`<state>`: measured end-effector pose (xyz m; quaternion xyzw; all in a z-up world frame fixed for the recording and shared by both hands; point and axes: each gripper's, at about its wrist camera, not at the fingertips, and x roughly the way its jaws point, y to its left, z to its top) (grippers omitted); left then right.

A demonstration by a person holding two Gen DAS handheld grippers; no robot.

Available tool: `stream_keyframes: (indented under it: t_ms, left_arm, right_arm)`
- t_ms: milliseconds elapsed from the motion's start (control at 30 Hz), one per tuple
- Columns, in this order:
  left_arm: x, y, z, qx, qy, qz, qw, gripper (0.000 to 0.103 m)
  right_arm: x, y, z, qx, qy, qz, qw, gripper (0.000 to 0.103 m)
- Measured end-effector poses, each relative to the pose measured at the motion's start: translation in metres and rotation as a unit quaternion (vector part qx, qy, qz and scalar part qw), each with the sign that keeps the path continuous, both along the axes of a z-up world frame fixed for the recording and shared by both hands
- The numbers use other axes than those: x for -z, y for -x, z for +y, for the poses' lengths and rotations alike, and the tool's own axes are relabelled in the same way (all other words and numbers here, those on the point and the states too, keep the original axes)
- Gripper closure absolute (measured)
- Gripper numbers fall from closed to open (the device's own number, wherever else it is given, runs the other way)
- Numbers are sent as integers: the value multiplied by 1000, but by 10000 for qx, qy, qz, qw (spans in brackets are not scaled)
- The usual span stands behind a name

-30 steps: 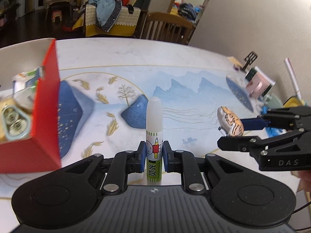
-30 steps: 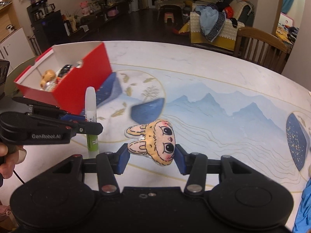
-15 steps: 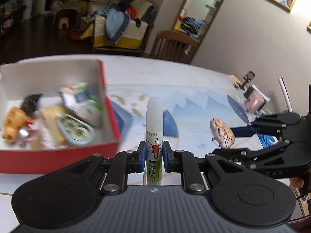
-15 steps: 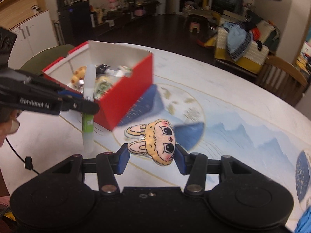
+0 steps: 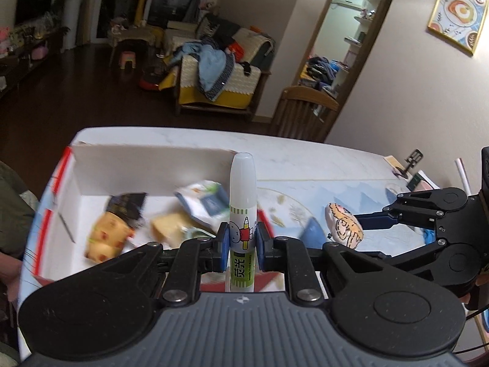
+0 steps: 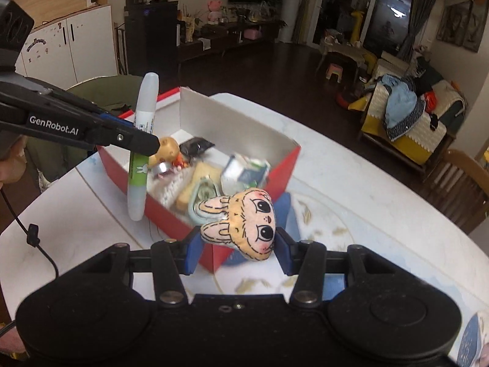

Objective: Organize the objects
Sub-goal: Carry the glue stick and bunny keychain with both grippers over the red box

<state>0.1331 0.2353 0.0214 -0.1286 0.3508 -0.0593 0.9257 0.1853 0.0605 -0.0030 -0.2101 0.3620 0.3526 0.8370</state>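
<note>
Right now my left gripper [image 5: 241,246] clamps the glue stick [image 5: 242,214] upright, long axis vertical, at lower centre of its view, with the red box [image 5: 146,160] just beyond and to the left. My right gripper [image 6: 237,241] pinches the bunny plush [image 6: 244,221] narrowly at lower centre, over the box's near corner. I judge the left hand nearer the open box. Below lies a white marble table [image 6: 351,180]; a dim living room fills the background.

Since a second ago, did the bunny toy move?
Yes. Held in the right gripper, the bunny toy went from over the open table toward the red box, now at its near corner.
</note>
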Motion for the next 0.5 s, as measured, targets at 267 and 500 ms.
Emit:
stream_keyframes:
  t_ms: [267, 500]
  left_arm:
    - [-9, -14, 47, -219, -308, -46, 9993, 87]
    - [5, -38, 67, -68, -794, 269, 9965, 87]
  right_arm:
    - [6, -17, 43, -40, 113, -72, 9999, 54]
    - [22, -32, 77, 18, 239, -7, 9997, 54]
